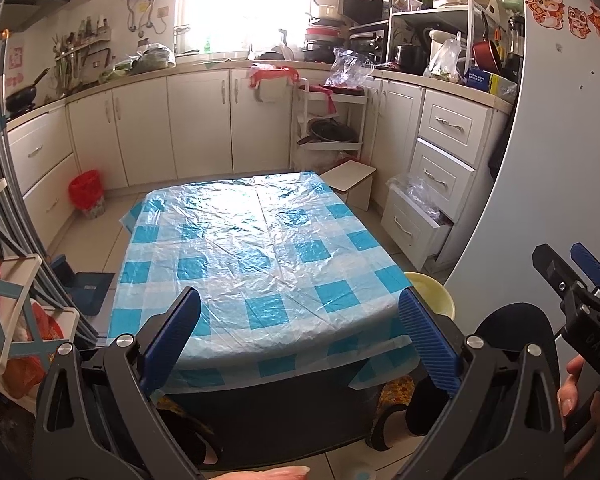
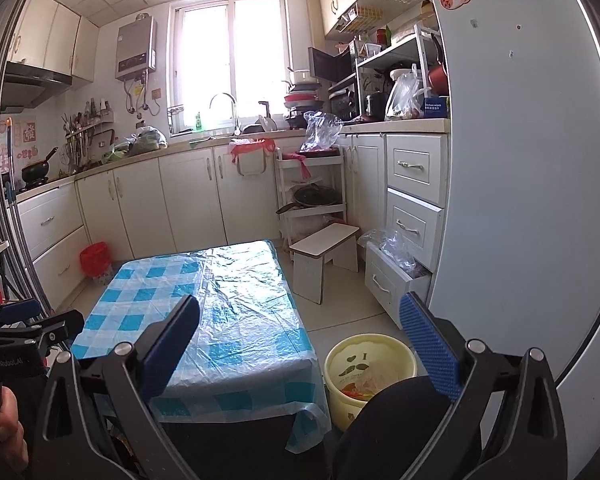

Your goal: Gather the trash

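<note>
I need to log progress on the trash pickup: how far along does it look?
Done, it seems: the checked tablecloth shows no loose trash, and the yellow bin beside the table already holds wrappers. In hand: nothing, as the left gripper and right gripper are both open and empty. Left: possibly nothing on the table; the floor under it is hidden.

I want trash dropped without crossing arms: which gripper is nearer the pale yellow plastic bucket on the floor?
Right. The right gripper is held beside the table, the pale yellow plastic bucket just below it. The left gripper faces the table's middle, bucket off to its right.
</note>
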Motion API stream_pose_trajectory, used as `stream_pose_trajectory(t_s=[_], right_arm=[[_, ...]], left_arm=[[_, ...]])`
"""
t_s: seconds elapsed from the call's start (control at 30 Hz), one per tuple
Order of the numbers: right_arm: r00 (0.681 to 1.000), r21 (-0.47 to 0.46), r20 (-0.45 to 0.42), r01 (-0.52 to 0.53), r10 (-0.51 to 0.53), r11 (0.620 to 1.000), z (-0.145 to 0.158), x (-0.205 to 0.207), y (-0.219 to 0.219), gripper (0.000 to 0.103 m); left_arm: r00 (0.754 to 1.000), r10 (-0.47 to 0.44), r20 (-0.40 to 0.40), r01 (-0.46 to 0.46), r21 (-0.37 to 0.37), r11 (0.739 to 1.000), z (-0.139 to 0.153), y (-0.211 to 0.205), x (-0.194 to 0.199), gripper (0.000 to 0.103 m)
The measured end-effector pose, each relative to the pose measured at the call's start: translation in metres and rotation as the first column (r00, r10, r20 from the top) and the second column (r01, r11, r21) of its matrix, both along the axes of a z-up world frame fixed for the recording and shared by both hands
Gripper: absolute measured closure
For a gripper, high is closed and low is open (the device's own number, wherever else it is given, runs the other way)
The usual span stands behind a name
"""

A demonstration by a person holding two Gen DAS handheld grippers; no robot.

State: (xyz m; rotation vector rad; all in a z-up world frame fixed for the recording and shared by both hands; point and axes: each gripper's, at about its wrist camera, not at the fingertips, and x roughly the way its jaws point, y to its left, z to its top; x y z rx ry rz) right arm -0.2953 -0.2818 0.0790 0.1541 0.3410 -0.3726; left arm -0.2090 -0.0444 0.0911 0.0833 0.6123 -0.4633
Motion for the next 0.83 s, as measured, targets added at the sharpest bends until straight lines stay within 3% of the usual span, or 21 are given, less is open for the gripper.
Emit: stream_pose_trajectory(t_s=[0.2,0.37,0.5,0.6,0.83], right_arm=[[1.0,0.001,-0.009,-0.005,0.005,1.0,-0.003,0.0,0.0,0.007],[1.0,0.006,-0.018,-0.016,0.016,1.0,-0.006,0.005,0.001,0.007],[0.998,-0.02,-0.019,-0.057,0.057,0.998,-0.006,0.021,0.01,0.007],[0.995,-0.042,-0.026,-0.102,0.101,0.994,-0.005,0.047,0.017,0.007],[0.971,-0.06,-0.147,-0.2,0.189,0.978,-0.029,0.145,0.026,0.007]], left_arm=[[1.0,0.009,0.004,-0.009,0.004,1.0,0.001,0.001,0.0,0.008],[0.999,0.021,0.047,-0.019,-0.049,0.999,0.001,0.011,0.001,0.008],[0.998,0.055,0.022,-0.054,-0.047,0.997,-0.002,0.022,0.02,0.008],[0.994,0.105,0.022,-0.105,-0.024,0.994,-0.003,0.036,0.043,0.008],[0.967,0.23,-0.108,-0.227,0.041,0.973,-0.039,0.073,0.115,0.008]])
